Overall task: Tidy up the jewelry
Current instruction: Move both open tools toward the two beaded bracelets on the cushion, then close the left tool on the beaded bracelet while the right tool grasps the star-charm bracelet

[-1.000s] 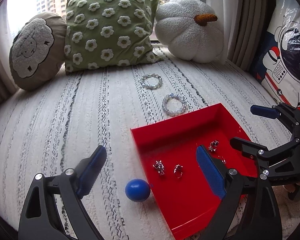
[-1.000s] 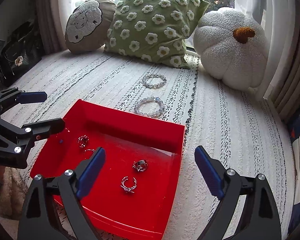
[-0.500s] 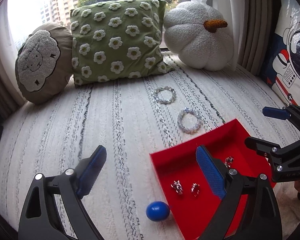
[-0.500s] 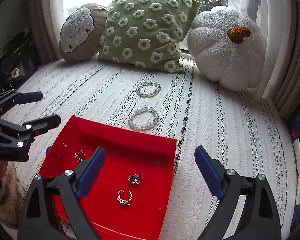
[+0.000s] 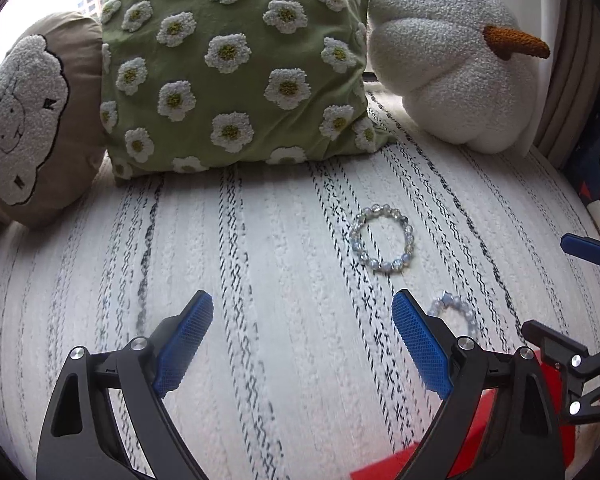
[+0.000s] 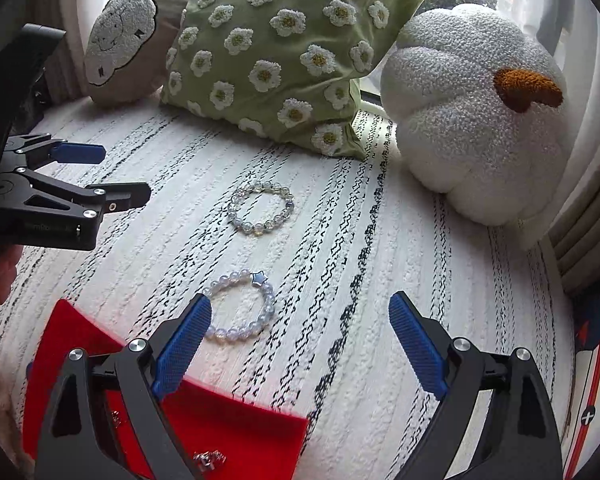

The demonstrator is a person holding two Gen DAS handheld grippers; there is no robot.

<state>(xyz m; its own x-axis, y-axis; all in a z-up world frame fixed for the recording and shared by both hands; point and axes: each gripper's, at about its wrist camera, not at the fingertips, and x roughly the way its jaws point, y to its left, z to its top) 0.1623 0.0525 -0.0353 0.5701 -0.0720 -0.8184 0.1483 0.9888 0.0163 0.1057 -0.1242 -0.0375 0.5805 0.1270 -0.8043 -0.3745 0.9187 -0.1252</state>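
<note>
Two pale blue-grey beaded bracelets lie flat on the white black-striped woven cushion surface (image 6: 380, 240): the star-charm bracelet (image 6: 240, 307) just beyond the far edge of the red plastic tray (image 6: 228, 420), the plain bracelet (image 6: 261, 208) farther toward the back cushions. Silver ring (image 6: 209, 460) sits in tray. Right gripper (image 6: 300, 344) spread wide, empty, its left pad beside the star-charm bracelet. Left gripper (image 5: 302, 344) spread wide, empty, over bare surface. Green daisy pillow (image 6: 284, 48) and white pumpkin cushion (image 6: 472, 120) at back edge.
</note>
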